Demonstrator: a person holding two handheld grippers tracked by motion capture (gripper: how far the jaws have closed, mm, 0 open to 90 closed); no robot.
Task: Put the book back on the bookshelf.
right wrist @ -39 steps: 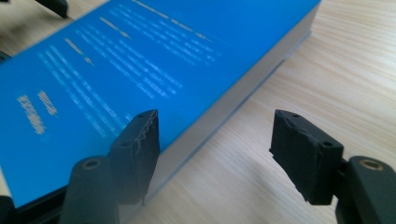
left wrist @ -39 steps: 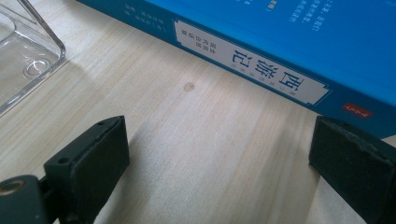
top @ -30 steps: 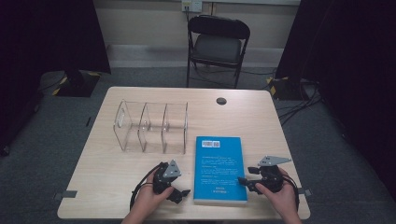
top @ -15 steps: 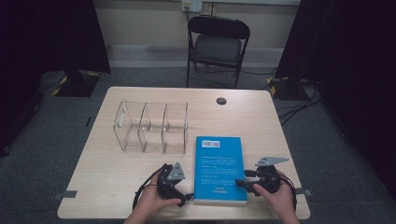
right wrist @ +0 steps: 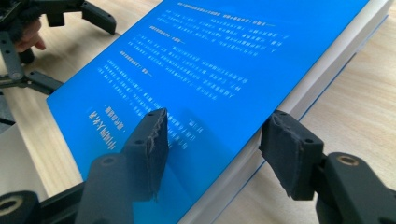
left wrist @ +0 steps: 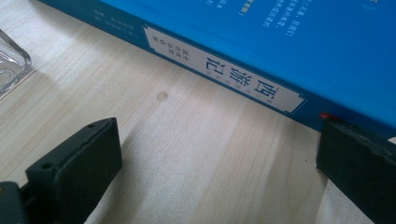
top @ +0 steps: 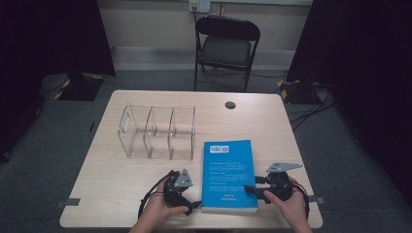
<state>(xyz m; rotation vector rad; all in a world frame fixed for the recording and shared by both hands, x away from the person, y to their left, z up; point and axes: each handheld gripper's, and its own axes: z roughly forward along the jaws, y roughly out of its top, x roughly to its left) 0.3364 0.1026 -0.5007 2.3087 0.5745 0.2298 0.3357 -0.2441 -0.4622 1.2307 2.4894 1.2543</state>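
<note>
We see a blue book (top: 228,177) lying flat on the wooden table (top: 111,194), back cover up, near the front edge and between the two hands. Behind it and to its left stands a clear plastic rack (top: 156,132) with three compartments, just beside the book's far left corner. A black folding chair (top: 226,46) stands beyond the table.

Our left gripper (top: 187,201) rests on the table at the book's near left corner. In the left gripper view its jaws stand wide apart: one lies on bare wood, the other sits right at the book's spine (left wrist: 224,70); whether it presses on the spine we cannot tell. Nothing is pinched between them.

Our right gripper (top: 251,190) reaches in from the book's right edge. In the right gripper view (right wrist: 212,149) one jaw hangs above the blue cover (right wrist: 205,70), the other sits at the white page edge lower down, so the book's edge lies between them. The jaws have just been closing, yet we see a gap over the cover, so they are not gripping it.
</note>
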